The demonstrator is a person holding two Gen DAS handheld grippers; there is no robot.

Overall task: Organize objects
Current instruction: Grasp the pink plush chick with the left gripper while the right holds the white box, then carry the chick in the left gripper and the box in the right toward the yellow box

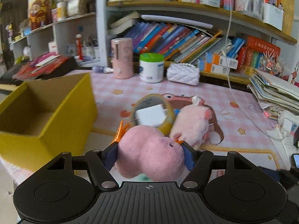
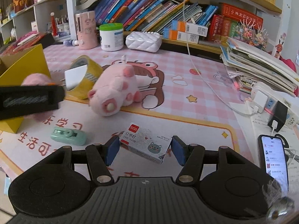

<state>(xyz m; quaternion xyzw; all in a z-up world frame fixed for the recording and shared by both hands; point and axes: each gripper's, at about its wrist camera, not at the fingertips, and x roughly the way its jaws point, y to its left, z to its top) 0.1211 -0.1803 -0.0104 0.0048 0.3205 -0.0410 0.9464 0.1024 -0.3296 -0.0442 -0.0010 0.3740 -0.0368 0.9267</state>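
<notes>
My left gripper (image 1: 148, 145) is shut on a round pink plush ball (image 1: 149, 153) and holds it above the mat, just right of the open yellow box (image 1: 56, 115). Beyond it lie a yellow tape roll (image 1: 153, 112) with a white charger inside and a pink plush pig (image 1: 192, 125). My right gripper (image 2: 143, 150) is open, its blue pads on either side of a staples box (image 2: 145, 145) that lies on the mat. A mint green correction tape (image 2: 69, 135) lies to its left. The left gripper (image 2: 31, 99) also shows in the right wrist view with the pink ball (image 2: 35, 79).
A pink cup (image 1: 122, 57), a green-lidded jar (image 1: 151, 67) and a white quilted purse (image 1: 184, 73) stand at the back under bookshelves. A paper stack (image 2: 261, 63), a power strip (image 2: 265, 100) and a phone (image 2: 274, 158) are at the right. A white cable (image 2: 198, 69) crosses the mat.
</notes>
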